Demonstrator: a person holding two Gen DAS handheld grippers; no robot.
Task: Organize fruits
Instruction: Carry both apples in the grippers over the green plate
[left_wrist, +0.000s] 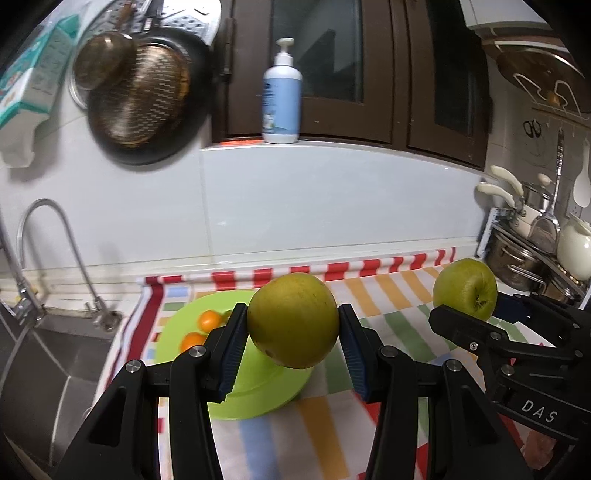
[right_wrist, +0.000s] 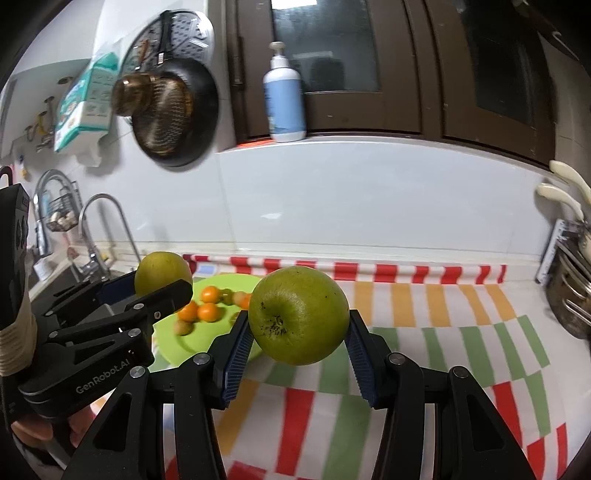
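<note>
far left of the left hand-held gripper (left_wrist: 293, 347) sit a steel sink (left_wrist: 44, 354) and a curved tap (left_wrist: 55, 240). just ahead of and below this hand-held gripper, a green plate (left_wrist: 258, 391) lies on the striped cloth (left_wrist: 369, 295) that covers the worktop, with small oranges (left_wrist: 208, 319) on its far left part. the left hand-held gripper is closed about halfway, its blue pads pressing both sides of a yellow-green apple (left_wrist: 293, 321) held above the plate's near right edge. to its right, the right hand-held gripper (right_wrist: 299, 349) is closed to the same degree on a second green apple (right_wrist: 299, 314), stem end towards the camera, held above the cloth just right of the plate. far right of it, steel pots (left_wrist: 517, 254) stand on a rack. a pump bottle (left_wrist: 282, 94) stands on the sill behind.
</note>
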